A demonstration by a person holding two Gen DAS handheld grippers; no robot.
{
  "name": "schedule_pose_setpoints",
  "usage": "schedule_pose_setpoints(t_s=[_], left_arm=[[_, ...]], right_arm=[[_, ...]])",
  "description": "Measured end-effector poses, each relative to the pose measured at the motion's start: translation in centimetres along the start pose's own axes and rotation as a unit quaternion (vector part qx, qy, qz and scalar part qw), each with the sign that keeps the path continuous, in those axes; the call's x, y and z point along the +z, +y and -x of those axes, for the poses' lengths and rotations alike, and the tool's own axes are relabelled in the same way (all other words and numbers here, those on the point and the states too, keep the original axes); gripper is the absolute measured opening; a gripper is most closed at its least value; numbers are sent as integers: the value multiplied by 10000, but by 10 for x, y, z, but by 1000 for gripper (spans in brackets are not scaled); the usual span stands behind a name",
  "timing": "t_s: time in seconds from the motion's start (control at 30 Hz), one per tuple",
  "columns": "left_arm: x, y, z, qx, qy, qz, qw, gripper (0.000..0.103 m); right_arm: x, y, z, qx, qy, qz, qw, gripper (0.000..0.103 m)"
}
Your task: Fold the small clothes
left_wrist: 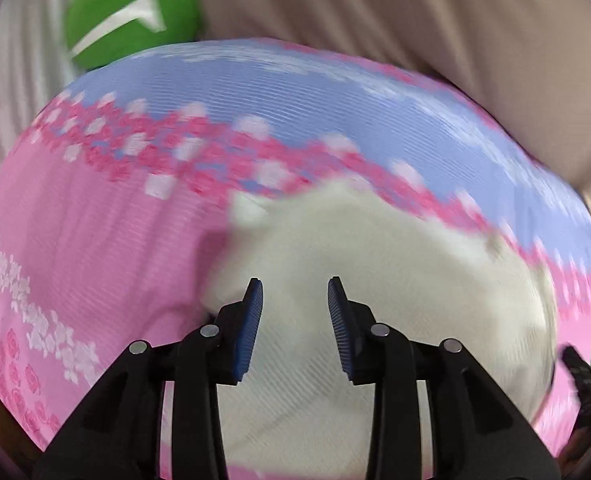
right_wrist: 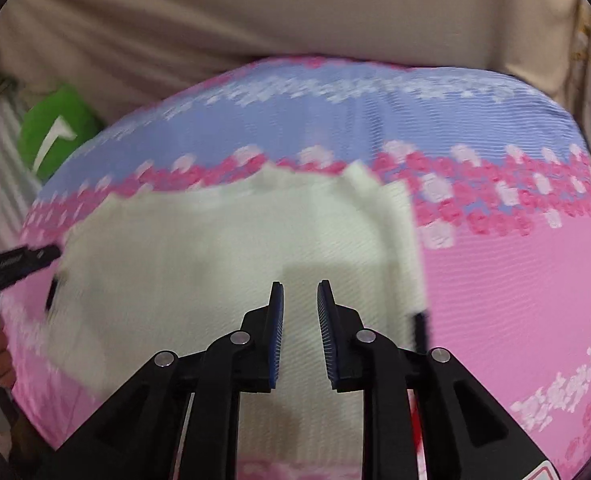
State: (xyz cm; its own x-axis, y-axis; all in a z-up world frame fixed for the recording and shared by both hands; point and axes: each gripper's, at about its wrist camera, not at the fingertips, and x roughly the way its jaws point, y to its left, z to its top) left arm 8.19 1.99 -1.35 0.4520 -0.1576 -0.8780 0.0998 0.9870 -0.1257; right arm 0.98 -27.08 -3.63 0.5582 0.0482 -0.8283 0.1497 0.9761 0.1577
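Left gripper (left_wrist: 295,292): jaws parted, nothing between the pads, poised above the white garment (left_wrist: 375,280); right gripper (right_wrist: 300,294): jaws narrowly parted, likewise empty, over the same garment's near portion. The garment lies flat on a pink-and-blue floral sheet (left_wrist: 95,240), apparently spread there as a soft working surface; one edge looks turned over, suggesting a fold partly made, though motion blur hinders certainty. A green cushion (left_wrist: 131,12) with a white mark rests at the sheet's far edge against beige fabric (right_wrist: 255,12); no legible brand, label or writing found.
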Motion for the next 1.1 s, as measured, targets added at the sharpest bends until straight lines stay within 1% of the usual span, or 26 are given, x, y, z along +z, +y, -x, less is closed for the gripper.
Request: schedule_pose_setpoints(t_s=[0.07, 0.13, 0.17, 0.2, 0.27, 0.3, 0.33, 0.4, 0.43, 0.47, 0.5, 0.53, 0.57, 0.6, 0.63, 0.67, 0.7, 0.77, 0.8, 0.87, 0.9, 0.93, 1.0, 1.1], left_arm=[[-21, -27, -5, -198, 247, -381, 9988, 33], [-42, -46, -16, -249, 519, -651, 9962, 34], [-52, -51, -24, -175, 616, -767, 9950, 34], [-63, -50, -32, 19, 698, -848, 9939, 34], [-72, -36, -36, 200, 753, -746, 9942, 34], [-74, -24, -35, 205, 787, -608, 9948, 35], [-77, -8, -31, 293, 805, -457, 9953, 35], [-81, 19, -28, 615, 825, -347, 9941, 34], [-86, 36, -26, 724, 864, -234, 9934, 32], [-91, 47, -25, 696, 915, -108, 9933, 27], [-95, 54, -24, 678, 955, -29, 9931, 27], [-98, 58, -22, 684, 964, 0, 9930, 26], [-99, 57, -20, 689, 960, -4, 9930, 26], [-98, 55, -17, 702, 944, 4, 9931, 26], [-97, 49, -12, 674, 892, 14, 9937, 26], [-97, 45, -9, 655, 865, -9, 9941, 27], [-96, 39, -7, 649, 838, -78, 9943, 27], [-98, 32, -7, 634, 863, -177, 9941, 27], [-99, 31, -7, 635, 874, -196, 9940, 27], [-98, 33, -8, 645, 877, -170, 9939, 27], [-97, 33, -5, 627, 862, -147, 9942, 27], [-98, 32, 1, 627, 804, -142, 9947, 27], [-89, 28, 7, 666, 655, -187, 9955, 27], [-66, 26, 8, 660, 453, -246, 9965, 28]], right_arm=[[-25, 41, -12, 317, 282, 452, 9981, 20], [-45, 71, -27, 480, 507, 822, 9942, 19], [-53, 77, -33, 450, 575, 944, 9929, 13], [-59, 78, -38, 341, 648, 1013, 9922, 10], [-68, 52, -46, 9, 849, 840, 9928, 8], [-71, 37, -45, -100, 893, 665, 9937, 6], [-74, 12, -40, -186, 883, 409, 9951, 5], [-79, -26, -27, -552, 864, 93, 9947, 3], [-83, -46, -20, -707, 862, -83, 9937, 2], [-86, -62, -15, -783, 895, -259, 9926, 0], [-88, -71, -10, -801, 921, -390, 9918, 0], [-88, -73, -6, -811, 914, -436, 9915, 0], [-86, -69, -1, -933, 852, -418, 9911, 1], [-84, -62, 6, -960, 747, -372, 9919, 5], [-81, -53, 12, -845, 618, -313, 9940, 10], [-82, -45, 13, -759, 514, -199, 9956, 10], [-84, -39, 9, -777, 536, -93, 9955, 10], [-95, -34, -21, -929, 960, -2, 9910, 10], [-97, -37, -25, -933, 958, -31, 9910, 9], [-90, -36, -19, -930, 947, -128, 9911, 9], [-84, -37, -11, -874, 847, -218, 9923, 9], [-75, -36, 0, -804, 664, -297, 9941, 9], [-51, -37, 15, -827, 335, -344, 9954, 10], [-17, -46, 19, -839, 41, -478, 9953, 16]])
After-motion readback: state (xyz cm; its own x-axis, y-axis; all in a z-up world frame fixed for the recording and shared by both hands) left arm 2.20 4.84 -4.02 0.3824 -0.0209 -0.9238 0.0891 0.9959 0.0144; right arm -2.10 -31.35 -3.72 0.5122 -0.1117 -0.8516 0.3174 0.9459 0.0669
